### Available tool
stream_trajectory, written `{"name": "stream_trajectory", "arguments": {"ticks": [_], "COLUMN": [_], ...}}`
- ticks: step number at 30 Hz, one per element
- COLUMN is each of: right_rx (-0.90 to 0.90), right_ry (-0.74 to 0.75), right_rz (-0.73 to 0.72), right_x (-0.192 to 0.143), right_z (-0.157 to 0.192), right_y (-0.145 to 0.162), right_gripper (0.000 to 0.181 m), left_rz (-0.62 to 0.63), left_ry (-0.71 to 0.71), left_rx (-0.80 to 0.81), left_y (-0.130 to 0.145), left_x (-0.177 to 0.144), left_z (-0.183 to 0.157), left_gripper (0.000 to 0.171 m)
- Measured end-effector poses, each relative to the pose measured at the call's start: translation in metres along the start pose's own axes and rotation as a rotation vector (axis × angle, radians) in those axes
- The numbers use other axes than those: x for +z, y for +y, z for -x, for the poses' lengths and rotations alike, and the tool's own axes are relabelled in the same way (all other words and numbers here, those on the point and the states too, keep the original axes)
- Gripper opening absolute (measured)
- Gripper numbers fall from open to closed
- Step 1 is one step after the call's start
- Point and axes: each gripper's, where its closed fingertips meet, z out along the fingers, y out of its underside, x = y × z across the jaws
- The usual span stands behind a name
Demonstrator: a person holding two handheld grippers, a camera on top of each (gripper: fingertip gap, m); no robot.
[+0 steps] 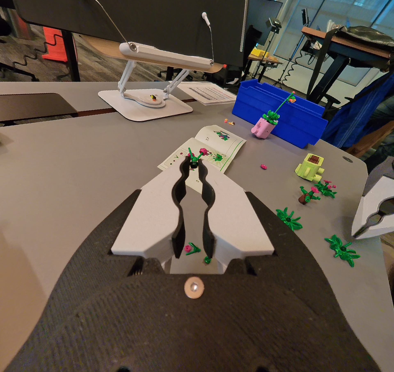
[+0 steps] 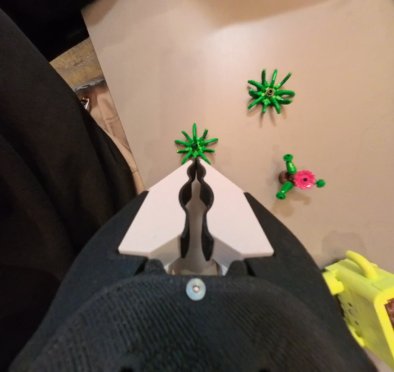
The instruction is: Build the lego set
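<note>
My left gripper [image 1: 194, 161] is shut on a small green stem piece with pink flowers [image 1: 195, 155], held above the open instruction booklet [image 1: 215, 146]. My right gripper [image 2: 195, 162] is shut, its tips touching the near leaves of a green leaf piece [image 2: 196, 145] on the table; I cannot tell if a leaf is pinched. It also shows at the right edge of the left wrist view [image 1: 358, 234]. A second leaf piece [image 2: 269, 92], a brown piece with green stems and a pink flower [image 2: 298, 180] and a lime pot [image 2: 362, 293] lie nearby.
A pink pot with a plant [image 1: 265, 127] leans by a blue bin [image 1: 277, 110]. A white stand [image 1: 147, 101] is at the back. A loose pink flower [image 1: 263, 166] and small green and pink pieces [image 1: 191, 249] lie on the grey table [image 1: 85, 180]. Dark clothing [image 2: 42, 169] fills the right wrist view's left. About 30 cm separates my left fingertips from my right.
</note>
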Motion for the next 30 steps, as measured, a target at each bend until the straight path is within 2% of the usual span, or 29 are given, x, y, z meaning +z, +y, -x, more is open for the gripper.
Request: {"name": "stream_trajectory", "arguments": {"ticks": [6, 15, 22, 26, 30], "right_rx": [-0.03, -0.079, -0.081, 0.008, 0.174], "right_ry": [0.006, 0.018, -0.006, -0.063, -0.274], "right_rz": [0.002, 0.067, 0.063, -0.044, -0.28], "right_x": [0.005, 0.021, 0.023, 0.015, -0.006], "right_z": [0.002, 0.002, 0.004, 0.005, 0.018], "right_y": [-0.009, -0.004, -0.007, -0.022, -0.059], "right_gripper": [0.0, 0.007, 0.003, 0.003, 0.003], "left_rz": [-0.002, 0.001, 0.0, 0.0, -0.001], "left_ry": [-0.002, 0.0, 0.0, 0.0, -0.001], "left_rx": [0.0, 0.001, -0.002, -0.002, -0.001], "left_y": [0.0, 0.0, 0.0, 0.0, 0.0], "left_x": [-0.001, 0.0, 0.0, 0.0, -0.001], "left_z": [0.0, 0.0, 0.001, 0.002, 0.002], "left_gripper": [0.005, 0.005, 0.005, 0.005, 0.005]}}
